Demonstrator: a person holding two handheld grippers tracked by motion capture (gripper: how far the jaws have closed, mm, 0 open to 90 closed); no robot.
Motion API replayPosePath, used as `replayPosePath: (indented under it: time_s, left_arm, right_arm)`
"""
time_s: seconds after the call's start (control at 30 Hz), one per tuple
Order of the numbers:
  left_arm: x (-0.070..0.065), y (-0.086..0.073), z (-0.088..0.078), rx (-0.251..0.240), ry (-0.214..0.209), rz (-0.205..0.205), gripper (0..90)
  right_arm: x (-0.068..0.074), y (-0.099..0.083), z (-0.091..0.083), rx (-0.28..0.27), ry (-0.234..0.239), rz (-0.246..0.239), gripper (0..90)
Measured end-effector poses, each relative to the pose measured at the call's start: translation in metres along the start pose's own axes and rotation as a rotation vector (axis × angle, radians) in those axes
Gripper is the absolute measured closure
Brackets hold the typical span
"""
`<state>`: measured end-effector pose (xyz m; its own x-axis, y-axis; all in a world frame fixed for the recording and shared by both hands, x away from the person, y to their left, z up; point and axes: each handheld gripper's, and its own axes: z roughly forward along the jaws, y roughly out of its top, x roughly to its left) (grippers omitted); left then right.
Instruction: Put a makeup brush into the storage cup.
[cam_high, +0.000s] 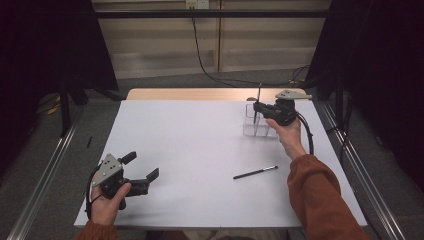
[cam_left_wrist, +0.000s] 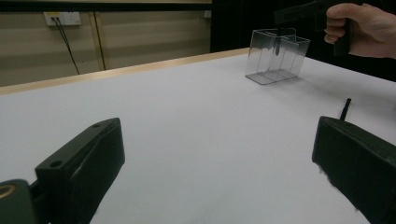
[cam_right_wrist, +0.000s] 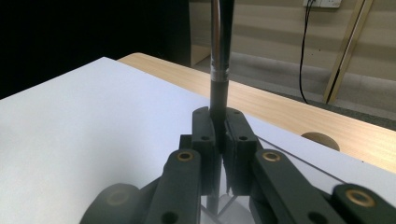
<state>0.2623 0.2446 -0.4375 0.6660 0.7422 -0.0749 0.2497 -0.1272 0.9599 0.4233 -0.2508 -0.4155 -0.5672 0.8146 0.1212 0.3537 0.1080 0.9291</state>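
Two grippers are in my hands at the white desk (cam_high: 200, 150). Nearest to me, at the front left corner, my left gripper (cam_high: 142, 166) rests low over the desk, held from below by my left hand (cam_high: 107, 202). Its jaws are released and stand wide apart, with bare desk between them in the left gripper view.

Further in, on the right half of the desk, a thin black pen (cam_high: 255, 172) lies flat and at a slant, well apart from both grippers. Its tip also appears just behind the right jaw in the left gripper view (cam_left_wrist: 345, 108).

Beyond it, near the far right edge, stands a clear plastic organizer box (cam_high: 250, 127) with dividers inside. My right gripper (cam_high: 257, 107) is above this box, held by my right hand (cam_high: 289, 135), whose orange sleeve (cam_high: 320, 197) comes from the lower right. Its jaws are clenched on a second pen (cam_right_wrist: 219, 91), a dark one with a silver ring, which stands almost upright. The lower end of this pen goes down into the box; I cannot tell which compartment.

Behind the box, a strip of bare wood (cam_high: 200, 94) runs along the far edge of the desk.
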Motion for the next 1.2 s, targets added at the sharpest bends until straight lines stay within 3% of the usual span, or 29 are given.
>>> replayPosePath:
  time_s: [0.6,0.67,0.87,1.2]
  left_arm:
    - [-0.0006,-0.0005,0.0005,0.004,0.001,0.008,2.5]
    - [-0.0001,-0.0006,0.0007,0.005,0.002,0.009,2.5]
    - [-0.0004,-0.0006,0.0008,0.010,-0.001,0.014,2.5]
    - [-0.0001,-0.0007,0.0006,0.004,-0.002,0.005,2.5]
  right_arm:
    - [-0.0022,-0.0048,0.0020,0.013,0.020,0.017,83.0]
    - [-0.0028,-0.0056,0.0018,0.016,0.019,0.028,78.3]
    - [-0.0036,-0.0071,0.0001,0.000,0.029,0.025,45.4]
    - [-0.0005,-0.0072,-0.0003,-0.006,0.021,0.022,18.8]
